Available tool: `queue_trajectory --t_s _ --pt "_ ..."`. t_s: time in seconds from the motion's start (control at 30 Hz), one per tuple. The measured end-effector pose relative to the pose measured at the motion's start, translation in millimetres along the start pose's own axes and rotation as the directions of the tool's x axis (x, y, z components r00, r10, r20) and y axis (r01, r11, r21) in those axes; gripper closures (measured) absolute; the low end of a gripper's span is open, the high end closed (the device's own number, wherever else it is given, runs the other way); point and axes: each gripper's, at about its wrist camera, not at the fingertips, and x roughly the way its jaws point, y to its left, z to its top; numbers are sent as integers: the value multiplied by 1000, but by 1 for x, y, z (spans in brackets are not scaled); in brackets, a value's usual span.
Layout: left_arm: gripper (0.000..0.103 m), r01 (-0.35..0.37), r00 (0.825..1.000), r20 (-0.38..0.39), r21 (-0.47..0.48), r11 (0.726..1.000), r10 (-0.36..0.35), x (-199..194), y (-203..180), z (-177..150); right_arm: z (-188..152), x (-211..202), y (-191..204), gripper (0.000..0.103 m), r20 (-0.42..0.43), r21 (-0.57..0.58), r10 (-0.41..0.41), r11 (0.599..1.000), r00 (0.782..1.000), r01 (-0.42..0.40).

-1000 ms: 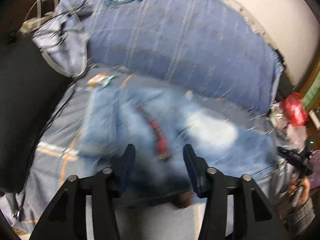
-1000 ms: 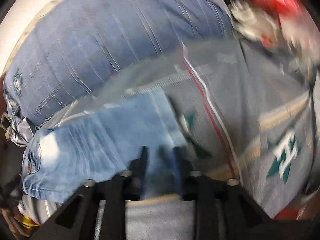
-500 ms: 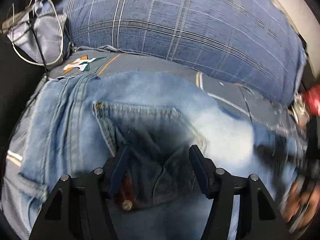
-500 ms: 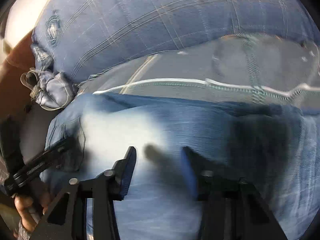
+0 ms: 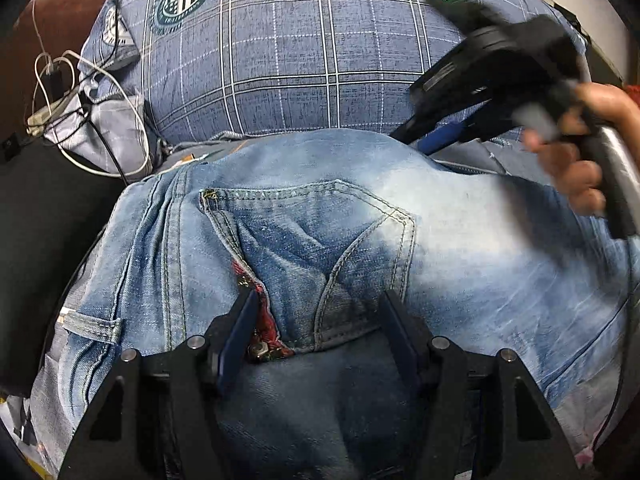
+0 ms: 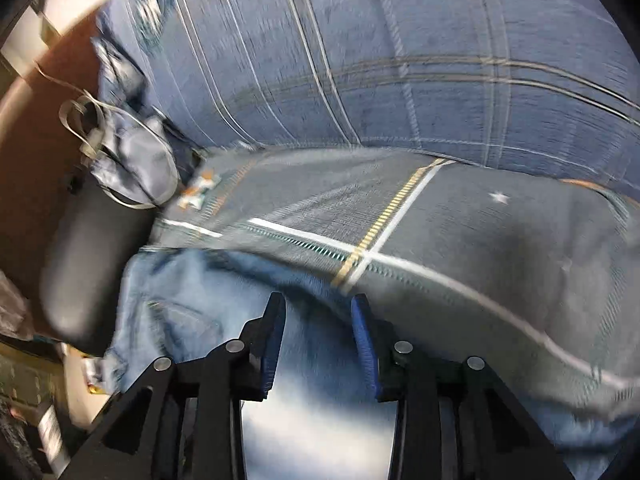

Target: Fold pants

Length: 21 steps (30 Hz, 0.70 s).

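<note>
Light blue jeans (image 5: 460, 248) lie on a grey bedspread, seat side up, with the back pocket in the middle of the left wrist view. My left gripper (image 5: 320, 300) is open, its fingers straddling the lower corner of that pocket just above the denim. A red tag and a metal button (image 5: 260, 347) show by its left finger. My right gripper (image 5: 424, 138) appears at the upper right of that view, held by a hand over the jeans' far edge. In the blurred right wrist view my right gripper (image 6: 318, 304) is open over the jeans (image 6: 192, 312) at their far edge.
A large blue checked pillow (image 5: 304, 52) lies behind the jeans. White and black cables (image 5: 72, 92) on a crumpled grey cloth sit at the left, beside a black object (image 5: 44, 240). The grey bedspread (image 6: 480, 224) with white and yellow stripes spreads to the right.
Both grippers have dropped close to the jeans. My left gripper holds over the back pocket. My right gripper has swung from the middle of the jeans toward their far edge.
</note>
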Motion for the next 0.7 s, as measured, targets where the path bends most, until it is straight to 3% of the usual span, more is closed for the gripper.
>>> queue_trajectory --t_s 0.13,0.17,0.2,0.3,0.47,0.6,0.7 --pt "41 -15 1000 21 29 999 15 5 -2 -2 3 32 6 65 -80 -49 -25 999 996 21" --pt "40 -17 1000 24 30 999 17 7 -2 -2 1 31 10 92 -77 -69 -1 998 997 -5" --pt "40 -19 1000 25 30 999 18 7 -2 -2 -1 29 12 100 -80 -79 25 996 996 -31" --pt "39 -22 999 28 30 999 21 8 -2 -2 5 23 21 101 -28 -119 -62 991 998 58" --pt "39 -23 999 29 29 999 22 9 -2 -1 22 20 18 101 0 -110 -110 988 994 109" --pt "39 -28 999 27 31 999 27 10 -2 -2 26 20 12 100 7 -48 -74 996 997 75" --pt "39 -20 999 30 33 999 19 10 -1 -2 29 1 0 96 63 19 -58 998 996 57"
